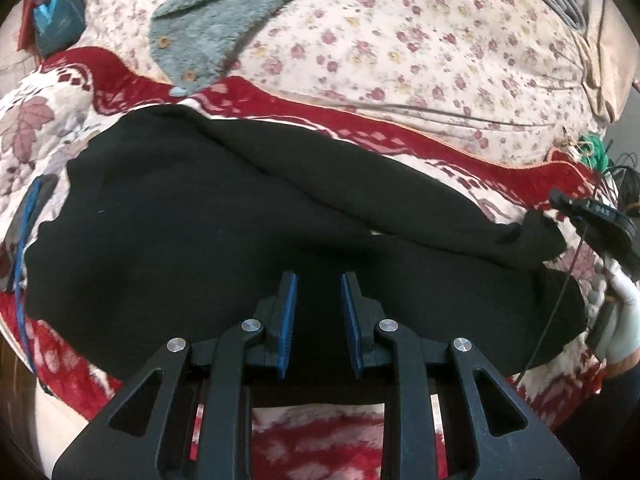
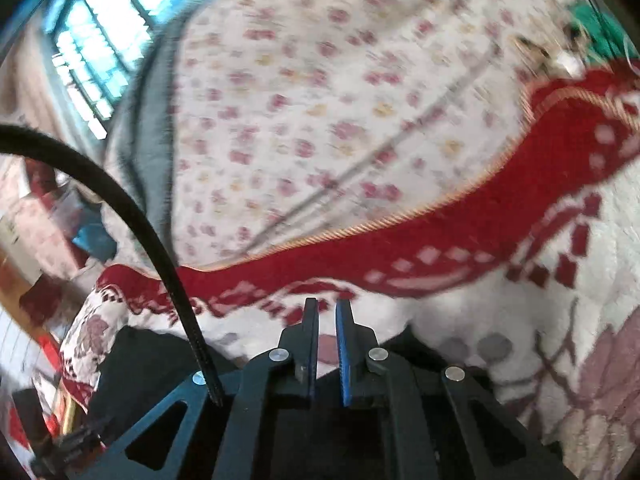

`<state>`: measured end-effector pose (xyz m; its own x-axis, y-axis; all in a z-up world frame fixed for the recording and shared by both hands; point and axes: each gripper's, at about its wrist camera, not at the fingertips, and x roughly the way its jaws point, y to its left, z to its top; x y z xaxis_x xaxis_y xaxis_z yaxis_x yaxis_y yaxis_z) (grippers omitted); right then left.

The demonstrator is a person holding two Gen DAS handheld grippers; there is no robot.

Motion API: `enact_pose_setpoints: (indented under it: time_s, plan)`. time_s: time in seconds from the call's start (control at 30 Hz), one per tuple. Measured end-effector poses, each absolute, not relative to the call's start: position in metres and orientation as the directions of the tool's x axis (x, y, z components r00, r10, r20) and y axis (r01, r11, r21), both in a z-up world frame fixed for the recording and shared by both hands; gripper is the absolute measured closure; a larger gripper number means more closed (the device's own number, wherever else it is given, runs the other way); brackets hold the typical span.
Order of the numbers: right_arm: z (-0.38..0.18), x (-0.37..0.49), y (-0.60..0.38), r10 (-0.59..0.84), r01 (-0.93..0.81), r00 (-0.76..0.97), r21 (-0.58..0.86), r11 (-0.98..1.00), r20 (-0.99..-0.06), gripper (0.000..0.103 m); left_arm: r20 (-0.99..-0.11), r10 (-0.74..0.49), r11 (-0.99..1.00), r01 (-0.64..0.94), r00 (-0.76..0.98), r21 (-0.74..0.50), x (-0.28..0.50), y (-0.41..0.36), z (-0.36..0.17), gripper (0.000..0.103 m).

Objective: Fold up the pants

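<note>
A: Two grippers, so what's the status?

B: Pants point(image 1: 200, 220) lie flat on the blanket point(image 1: 440, 148), not folded over yet. Left gripper point(image 1: 318, 280) is narrow, low over the near edge. It's black on black, so I can't tell if cloth is pinched.

A: Right one?

B: Right gripper point(image 2: 327, 304) is all but closed, with blanket showing through the slit at the tips. Any cloth would be caught lower down, maybe; the view's blurred.

A: Risks?

B: If it shut on nothing, or took blanket too, the fold drags the bedding or only one side lifts and goes skewed. A thin pinch could also slip. The cable point(image 2: 120, 200) near its fingers could snag.
</note>
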<state>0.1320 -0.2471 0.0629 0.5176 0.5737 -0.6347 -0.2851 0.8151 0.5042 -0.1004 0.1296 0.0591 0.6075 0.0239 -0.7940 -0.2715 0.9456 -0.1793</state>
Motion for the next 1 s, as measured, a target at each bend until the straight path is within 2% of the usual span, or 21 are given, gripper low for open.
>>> enact_pose_setpoints:
  time_s: [0.1, 0.17, 0.2, 0.4, 0.57, 0.63, 0.7, 0.73, 1.0]
  plan:
    - [0.063, 0.104, -0.269, 0.604, -0.286, 0.467, 0.536, 0.794, -0.646, 0.084, -0.795, 0.008, 0.953, -0.246, 0.607, -0.178, -0.094, 0.121, 0.058, 0.081]
    - [0.063, 0.079, -0.287, 0.573, -0.274, 0.465, 0.505, 0.818, -0.675, 0.053, -0.798, -0.014, 0.955, -0.229, 0.602, -0.189, -0.091, 0.115, 0.056, 0.081]
    - [0.063, 0.066, -0.296, 0.551, -0.264, 0.465, 0.485, 0.833, -0.693, 0.05, -0.799, -0.026, 0.956, -0.219, 0.6, -0.196, -0.089, 0.111, 0.055, 0.081]
    - [0.042, 0.029, -0.341, 0.355, -0.162, 0.475, 0.317, 0.935, -0.805, 0.05, -0.807, -0.074, 0.963, -0.17, 0.586, -0.211, -0.082, 0.084, 0.05, 0.081]
    - [0.026, 0.037, -0.337, 0.351, -0.191, 0.447, 0.296, 0.936, -0.823, 0.05, -0.822, -0.075, 0.969, -0.153, 0.564, -0.193, -0.078, 0.068, 0.043, 0.081]
    - [0.019, 0.042, -0.328, 0.377, -0.235, 0.422, 0.302, 0.924, -0.824, 0.059, -0.831, -0.073, 0.972, -0.149, 0.552, -0.184, -0.077, 0.063, 0.039, 0.081]
    - [0.022, 0.037, -0.325, 0.371, -0.274, 0.461, 0.268, 0.924, -0.807, 0.085, -0.834, -0.068, 0.974, -0.146, 0.548, -0.175, -0.078, 0.061, 0.037, 0.081]
    - [0.024, 0.035, -0.326, 0.409, -0.292, 0.452, 0.302, 0.907, -0.792, 0.092, -0.834, -0.064, 0.975, -0.145, 0.548, -0.17, -0.078, 0.06, 0.037, 0.081]
    - [0.044, 0.015, -0.349, 0.368, -0.257, 0.494, 0.273, 0.927, -0.788, 0.092, -0.811, -0.087, 0.962, -0.162, 0.578, -0.218, -0.088, 0.07, 0.042, 0.081]
